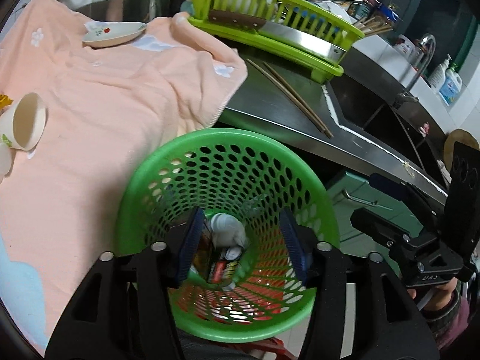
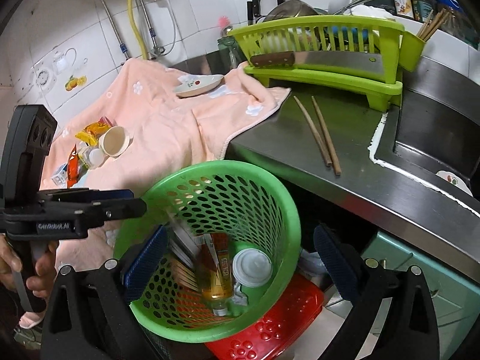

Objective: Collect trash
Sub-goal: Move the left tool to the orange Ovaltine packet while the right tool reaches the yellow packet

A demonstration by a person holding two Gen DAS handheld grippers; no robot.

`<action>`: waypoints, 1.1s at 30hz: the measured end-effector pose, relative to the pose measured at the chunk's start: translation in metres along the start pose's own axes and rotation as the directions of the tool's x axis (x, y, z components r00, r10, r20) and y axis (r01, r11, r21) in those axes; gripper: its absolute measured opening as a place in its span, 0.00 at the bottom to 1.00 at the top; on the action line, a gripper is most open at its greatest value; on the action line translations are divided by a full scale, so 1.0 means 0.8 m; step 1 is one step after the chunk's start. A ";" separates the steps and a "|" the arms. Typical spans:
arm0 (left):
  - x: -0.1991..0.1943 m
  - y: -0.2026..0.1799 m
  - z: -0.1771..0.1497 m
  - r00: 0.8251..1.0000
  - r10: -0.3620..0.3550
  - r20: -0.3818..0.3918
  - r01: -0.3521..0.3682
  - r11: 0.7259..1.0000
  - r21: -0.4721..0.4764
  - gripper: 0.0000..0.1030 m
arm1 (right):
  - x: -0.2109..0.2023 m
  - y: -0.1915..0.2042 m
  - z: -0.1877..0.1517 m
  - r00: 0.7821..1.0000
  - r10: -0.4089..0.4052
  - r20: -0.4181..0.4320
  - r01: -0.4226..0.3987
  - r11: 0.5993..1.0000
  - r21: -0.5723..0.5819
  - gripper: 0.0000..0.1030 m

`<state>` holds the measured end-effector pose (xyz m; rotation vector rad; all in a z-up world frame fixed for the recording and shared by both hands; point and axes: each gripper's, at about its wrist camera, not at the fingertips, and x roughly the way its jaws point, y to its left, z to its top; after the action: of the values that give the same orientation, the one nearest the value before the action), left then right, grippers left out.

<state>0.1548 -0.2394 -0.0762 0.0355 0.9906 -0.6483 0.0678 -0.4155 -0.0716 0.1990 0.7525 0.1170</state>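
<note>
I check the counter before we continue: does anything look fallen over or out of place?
Yes. A paper cup lies tipped on its side on the pink towel, beside loose wrappers. Two chopsticks lie loose on the steel counter.

We see the basket (image 2: 207, 252) standing below the worktop's (image 2: 345, 180) front edge, with a bottle (image 2: 216, 282) and a lid (image 2: 252, 267) lying inside it. On the worktop, a towel (image 2: 168, 132) covers the left part and carries a cup (image 2: 114, 141), wrappers (image 2: 90, 133) and a plate (image 2: 199, 85). Chopsticks (image 2: 318, 133) lie right of the towel, before the dish rack (image 2: 324, 60) at the back edge.
</note>
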 end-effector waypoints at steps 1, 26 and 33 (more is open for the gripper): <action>-0.001 -0.002 -0.001 1.000 0.000 0.002 0.000 1.000 0.003 0.59 | 0.000 -0.001 0.001 1.000 0.004 0.001 -0.004 1.000 0.004 0.92; -0.125 0.174 -0.001 0.946 0.285 0.157 -0.244 0.940 -0.240 0.61 | 0.052 0.109 0.050 0.988 0.144 -0.053 -0.151 0.973 -0.175 0.92; -0.166 0.250 -0.007 0.874 0.455 0.170 -0.378 0.857 -0.351 0.75 | 0.073 0.157 0.071 0.979 0.191 -0.071 -0.202 0.950 -0.237 0.92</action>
<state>0.2048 -0.0100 -0.0267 -0.1013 0.7942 -0.0832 0.1446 -0.2904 -0.0422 0.0363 0.7575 0.4034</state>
